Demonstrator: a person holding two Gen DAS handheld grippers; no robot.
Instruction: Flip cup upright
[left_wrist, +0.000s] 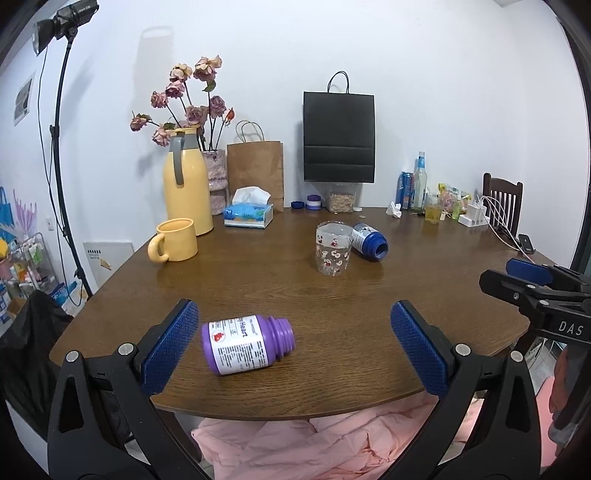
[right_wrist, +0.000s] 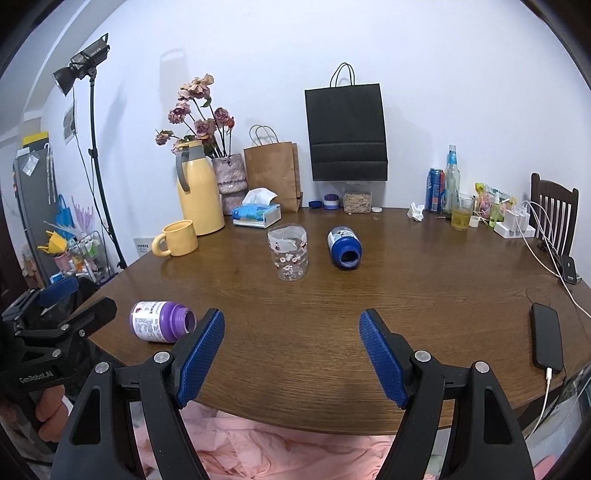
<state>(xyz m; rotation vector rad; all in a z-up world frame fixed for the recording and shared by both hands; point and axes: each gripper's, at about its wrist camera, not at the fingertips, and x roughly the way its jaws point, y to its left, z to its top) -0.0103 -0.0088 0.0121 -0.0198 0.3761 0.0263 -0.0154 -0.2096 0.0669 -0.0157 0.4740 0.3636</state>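
A clear cup with a small red-and-white print (left_wrist: 333, 248) (right_wrist: 288, 253) stands on the brown table, mid-table; whether its mouth faces up or down is hard to tell. My left gripper (left_wrist: 291, 343) is open and empty near the front edge, with a purple bottle (left_wrist: 245, 344) lying on its side between its fingers. My right gripper (right_wrist: 291, 356) is open and empty above the front edge, well short of the cup. The right gripper also shows at the right edge of the left wrist view (left_wrist: 532, 280).
A blue bottle (right_wrist: 344, 246) lies on its side right of the cup. A yellow mug (right_wrist: 178, 239), yellow thermos (right_wrist: 199, 192), tissue box (right_wrist: 256, 214), flower vase and paper bags stand at the back. Bottles, a glass and chargers stand back right. A phone (right_wrist: 546, 341) lies at the right edge.
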